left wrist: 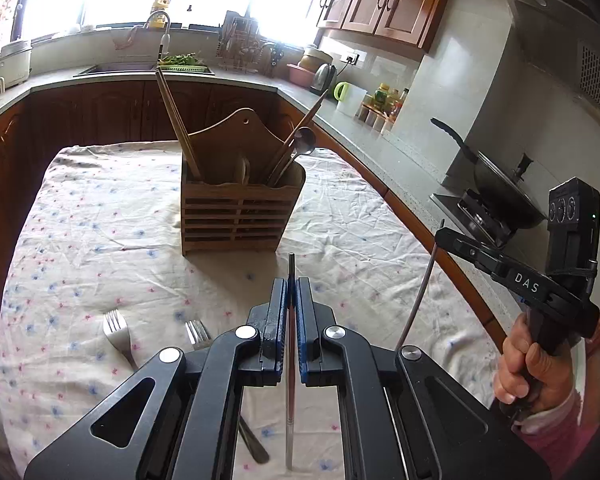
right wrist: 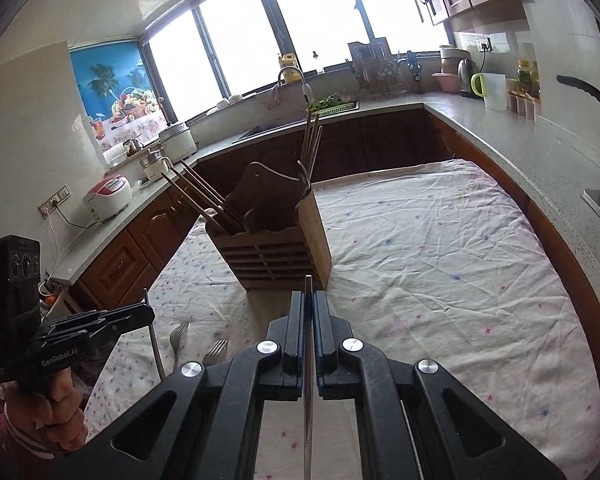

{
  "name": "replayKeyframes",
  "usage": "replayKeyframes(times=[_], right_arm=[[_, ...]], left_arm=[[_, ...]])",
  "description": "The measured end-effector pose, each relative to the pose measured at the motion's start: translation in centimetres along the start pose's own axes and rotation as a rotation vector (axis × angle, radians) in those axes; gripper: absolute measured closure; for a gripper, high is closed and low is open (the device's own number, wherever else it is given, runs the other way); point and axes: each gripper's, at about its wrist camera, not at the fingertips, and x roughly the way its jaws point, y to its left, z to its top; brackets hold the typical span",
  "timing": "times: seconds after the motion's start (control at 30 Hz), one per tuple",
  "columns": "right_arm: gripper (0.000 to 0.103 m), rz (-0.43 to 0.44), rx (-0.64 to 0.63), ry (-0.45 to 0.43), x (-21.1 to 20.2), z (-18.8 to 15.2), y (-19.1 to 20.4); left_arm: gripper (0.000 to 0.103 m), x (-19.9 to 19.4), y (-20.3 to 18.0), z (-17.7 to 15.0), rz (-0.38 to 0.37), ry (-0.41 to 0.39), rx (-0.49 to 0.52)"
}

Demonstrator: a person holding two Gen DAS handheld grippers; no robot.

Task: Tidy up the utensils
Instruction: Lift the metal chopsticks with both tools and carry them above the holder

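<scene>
The left claw is closed on a thin metal chopstick, which runs between its blue pads and sticks out a little past the tips. The right claw is closed in the same way on a second metal chopstick. Both claws are held above the counter, which is covered with a flowered cloth, and both point toward the wooden utensil holder that stands upright in the middle of the cloth, well apart from the tips.

Part of the work seems to be done already. In the holder there are wooden chopsticks leaning to one side, and in another compartment a metal spoon with some more long handles. It is not possible to say exactly how many compartments the holder has.

What is left, as far as the pictures show: the two chopsticks in the claws must be put into the holder, and two forks are not yet picked up. One fork lies on the cloth near the left claw, and the other fork lies just beside it, partly hidden under the claw body. A dark handle is also visible below the left claw; it may belong to one of these forks, but this cannot be told. So the task looks more than half finished, with four pieces remaining at least.
</scene>
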Motion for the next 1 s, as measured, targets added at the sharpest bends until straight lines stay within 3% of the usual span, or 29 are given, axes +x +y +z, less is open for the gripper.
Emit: replayKeyframes(times=[0.37, 1.0], right_arm=[[0.099, 0.017, -0.050, -0.051, -1.3, 1.3, 2.2], [0.099, 0.027, -0.071, -0.091, -0.5, 3.8, 2.9]], left_arm=[[0.099, -3.6, 0.7, 0.7, -0.003, -0.095, -0.017], [0.099, -4.9, 1.9, 4.5, 0.033, -0.206, -0.026]])
